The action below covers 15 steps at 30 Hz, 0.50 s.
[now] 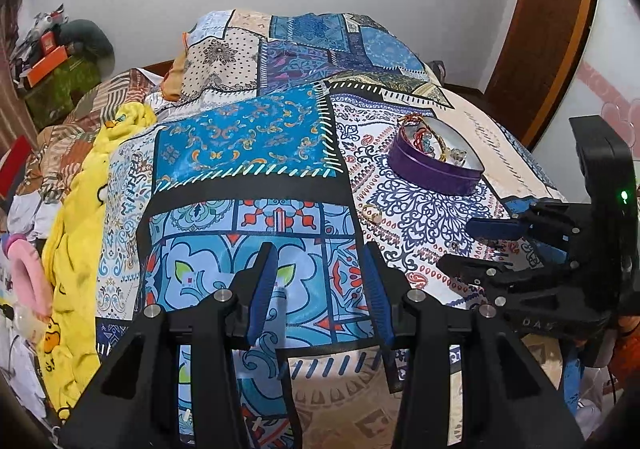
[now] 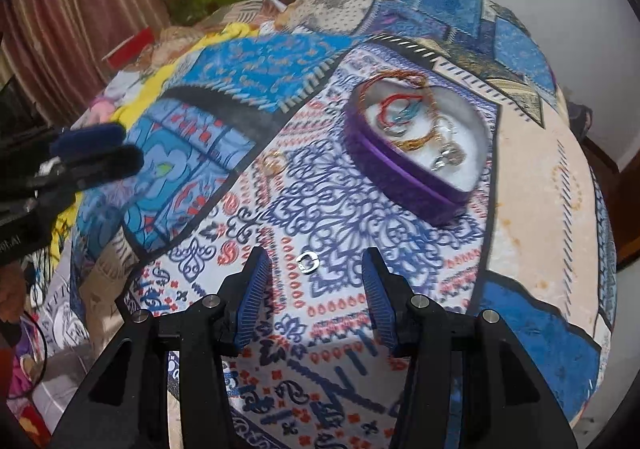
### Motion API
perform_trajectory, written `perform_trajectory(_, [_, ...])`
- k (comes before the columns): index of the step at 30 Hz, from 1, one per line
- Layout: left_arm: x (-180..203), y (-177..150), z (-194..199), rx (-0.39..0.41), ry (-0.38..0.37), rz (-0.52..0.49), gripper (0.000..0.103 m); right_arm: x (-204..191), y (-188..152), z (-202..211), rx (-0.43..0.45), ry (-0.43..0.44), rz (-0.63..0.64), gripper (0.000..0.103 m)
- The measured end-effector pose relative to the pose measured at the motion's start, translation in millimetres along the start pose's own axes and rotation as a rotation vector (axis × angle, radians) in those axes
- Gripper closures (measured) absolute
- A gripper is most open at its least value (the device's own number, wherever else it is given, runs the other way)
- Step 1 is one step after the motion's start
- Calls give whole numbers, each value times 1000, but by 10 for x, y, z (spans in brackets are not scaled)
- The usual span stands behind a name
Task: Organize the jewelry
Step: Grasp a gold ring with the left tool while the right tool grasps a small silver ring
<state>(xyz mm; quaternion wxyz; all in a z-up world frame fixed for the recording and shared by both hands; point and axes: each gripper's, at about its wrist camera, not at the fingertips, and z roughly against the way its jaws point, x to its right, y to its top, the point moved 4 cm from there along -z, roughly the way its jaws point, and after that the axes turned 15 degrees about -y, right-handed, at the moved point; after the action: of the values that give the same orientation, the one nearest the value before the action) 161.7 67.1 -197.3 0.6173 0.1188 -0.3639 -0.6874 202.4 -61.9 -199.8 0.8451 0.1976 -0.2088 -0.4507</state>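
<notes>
A purple heart-shaped box [image 2: 404, 177] [image 1: 432, 169] lies open on the patterned bedspread, with several bracelets and rings on its white lining. A small silver ring [image 2: 307, 262] lies on the cloth just beyond my right gripper [image 2: 316, 261], between the lines of its fingers; the jaws stand open with nothing between them. A gold ring [image 2: 275, 163] [image 1: 373, 211] lies on the cloth left of the box. My left gripper [image 1: 320, 261] hovers open over the blue patches, nothing in it. Each gripper shows at the side of the other's view.
The patchwork bedspread [image 1: 248, 141] covers a bed. A yellow blanket [image 1: 76, 249] and piled clothes lie along its left side. Boxes and clutter [image 1: 52, 61] stand at the far left, a striped curtain [image 2: 80, 9] behind, and a wooden door [image 1: 548, 29] at the right.
</notes>
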Motion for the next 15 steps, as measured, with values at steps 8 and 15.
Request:
perform_trajectory(8, [-55, -33, -45, 11, -7, 39, 75, -53, -21, -23, 5, 10, 41, 82])
perform_trajectory(15, [20, -17, -105, 0, -40, 34, 79, -25, -22, -29, -9, 59, 28, 94])
